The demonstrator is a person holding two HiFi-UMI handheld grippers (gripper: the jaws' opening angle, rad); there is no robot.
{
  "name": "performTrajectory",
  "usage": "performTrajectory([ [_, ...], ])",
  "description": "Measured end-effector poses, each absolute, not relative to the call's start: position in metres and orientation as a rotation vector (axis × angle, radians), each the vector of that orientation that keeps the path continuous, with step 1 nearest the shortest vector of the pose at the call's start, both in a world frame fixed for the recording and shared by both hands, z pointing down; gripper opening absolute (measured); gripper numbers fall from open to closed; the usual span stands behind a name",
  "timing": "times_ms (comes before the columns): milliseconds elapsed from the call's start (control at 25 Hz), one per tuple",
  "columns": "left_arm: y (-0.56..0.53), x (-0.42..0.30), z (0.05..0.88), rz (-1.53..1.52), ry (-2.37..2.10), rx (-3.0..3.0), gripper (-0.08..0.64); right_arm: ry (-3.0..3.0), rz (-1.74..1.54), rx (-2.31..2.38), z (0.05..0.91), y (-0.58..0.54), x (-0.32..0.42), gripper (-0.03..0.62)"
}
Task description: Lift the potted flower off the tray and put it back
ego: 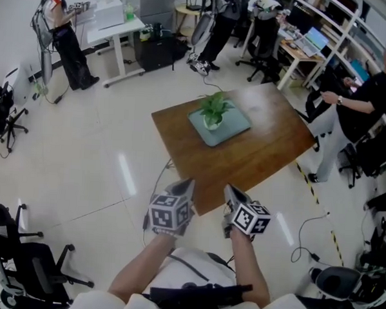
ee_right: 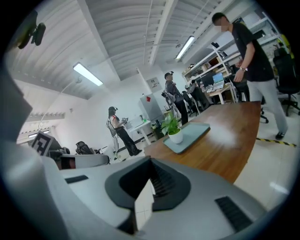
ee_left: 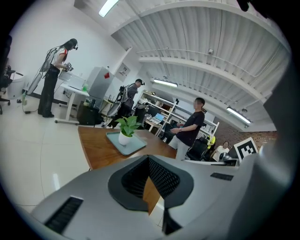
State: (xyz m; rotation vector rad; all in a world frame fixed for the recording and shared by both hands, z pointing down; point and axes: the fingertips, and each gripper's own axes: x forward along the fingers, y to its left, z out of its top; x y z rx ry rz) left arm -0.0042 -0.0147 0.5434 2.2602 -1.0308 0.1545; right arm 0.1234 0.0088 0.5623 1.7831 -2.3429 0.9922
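The potted flower [ego: 214, 113] stood upright on the tray [ego: 236, 132], in its left half, and was touched by neither gripper. Its white pot was largely covered by its own leaves in the head view and was shown plainly only in the left gripper view [ee_left: 124, 137] and the right gripper view [ee_right: 176, 136]. The grey-green tray was laid askew to the edges of the wooden table [ego: 263, 161], about midway between them. The left gripper [ego: 187, 182] and the right gripper [ego: 230, 190] were held side by side off the table's near corner, well apart from the tray. The fingers of each were drawn together on nothing, with only a thin slit left between them; through the left one's slit a strip of table wood was seen, through the right one's a strip of pale floor. The person's forearms were cut off by the lower border. A person in black [ego: 363, 104] stood just beyond the table's right corner, partly cut off by the frame. Striped floor tape [ego: 316, 196] ran along the right edge. A white desk [ego: 116, 27] with a person beside it [ego: 63, 37] was seen well beyond the far left edge. A red label on a grey cabinet [ee_right: 151, 107] was too small to be read; only the square black-and-white markers on the grippers' cubes could be made out.
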Motion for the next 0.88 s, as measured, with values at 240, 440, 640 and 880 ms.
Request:
performTrajectory([
  [240, 0.0, 0.0, 0.536, 0.159, -1.029, 2.279, -0.005, -2.336, 0.967, 1.81, 0.557, 0.024, 0.129, -0.002],
  [440, 0.005, 0.011, 0.537, 0.167, -1.011, 2.295, -0.005, -2.353, 0.958, 1.829, 0.552, 0.03, 0.136, -0.002],
  [640, 0.007, 0.021, 0.539, 0.165, -0.99, 2.3, -0.005, -2.327, 0.963, 1.85, 0.557, 0.039, 0.146, -0.002],
  [880, 0.011, 0.036, 0.543, 0.181, -0.95, 2.303, -0.005, -2.31, 0.954, 1.882, 0.553, 0.04, 0.158, -0.002],
])
